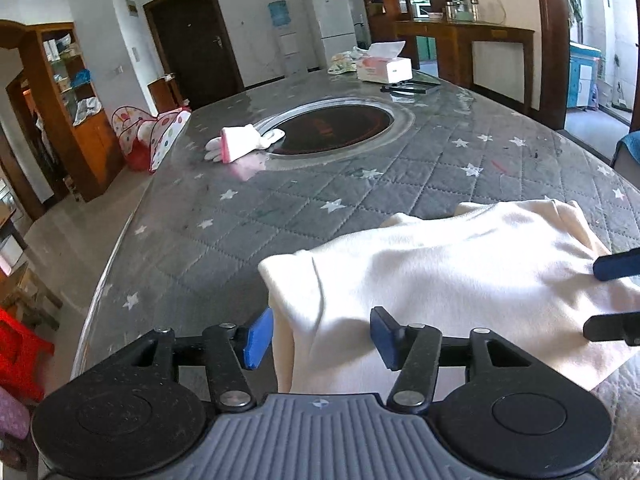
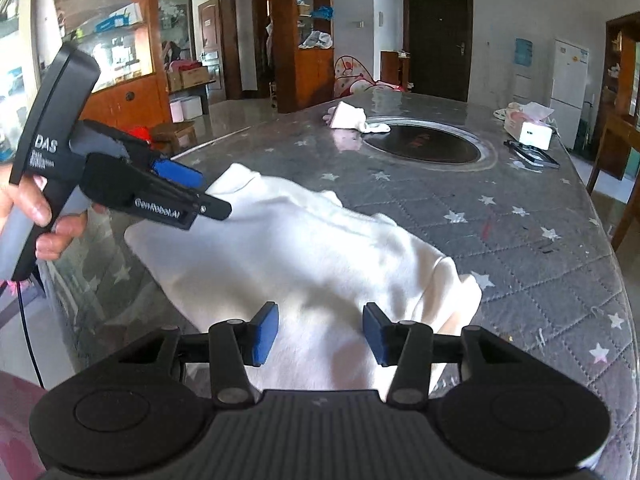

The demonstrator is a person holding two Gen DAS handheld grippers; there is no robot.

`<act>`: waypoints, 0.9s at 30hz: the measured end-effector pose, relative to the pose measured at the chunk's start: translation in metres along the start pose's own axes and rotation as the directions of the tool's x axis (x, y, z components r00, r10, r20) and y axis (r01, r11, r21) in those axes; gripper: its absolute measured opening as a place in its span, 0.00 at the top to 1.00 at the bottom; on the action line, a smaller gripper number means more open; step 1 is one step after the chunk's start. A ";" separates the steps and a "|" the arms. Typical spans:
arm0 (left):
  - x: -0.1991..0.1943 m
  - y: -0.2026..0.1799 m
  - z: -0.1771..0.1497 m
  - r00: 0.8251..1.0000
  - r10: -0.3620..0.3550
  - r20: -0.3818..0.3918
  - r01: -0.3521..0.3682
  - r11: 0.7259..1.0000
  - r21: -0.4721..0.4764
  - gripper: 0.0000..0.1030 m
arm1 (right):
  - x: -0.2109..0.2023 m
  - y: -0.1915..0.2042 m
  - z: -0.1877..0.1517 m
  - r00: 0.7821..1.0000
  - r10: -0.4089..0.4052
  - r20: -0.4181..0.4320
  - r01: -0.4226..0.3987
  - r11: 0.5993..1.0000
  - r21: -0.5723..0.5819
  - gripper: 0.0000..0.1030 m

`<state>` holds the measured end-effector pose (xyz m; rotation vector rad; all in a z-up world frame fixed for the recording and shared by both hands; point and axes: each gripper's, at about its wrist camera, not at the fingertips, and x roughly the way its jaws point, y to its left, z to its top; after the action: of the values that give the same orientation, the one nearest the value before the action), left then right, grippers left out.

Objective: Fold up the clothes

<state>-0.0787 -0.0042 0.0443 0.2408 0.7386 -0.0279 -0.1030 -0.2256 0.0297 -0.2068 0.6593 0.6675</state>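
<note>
The soft cream-white cloth garment (image 1: 460, 264) was plain. The quilted grey table cover (image 1: 304, 208) carried white stars and diamond stitching. The black-bodied left gripper (image 1: 322, 336) had blue pads. The small folded white cloth (image 1: 240, 144) showed a pink edge.
</note>
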 end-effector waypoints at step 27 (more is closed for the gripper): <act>-0.020 0.007 -0.042 1.000 -0.012 -0.014 0.011 0.997 -0.078 0.44 | -0.029 0.003 -0.035 1.000 -0.014 -0.026 0.014 1.000 -0.001 0.54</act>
<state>-0.1208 0.0112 0.0292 0.1625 0.7542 -0.0086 -0.1395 -0.2511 0.0212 -0.2209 0.6822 0.6530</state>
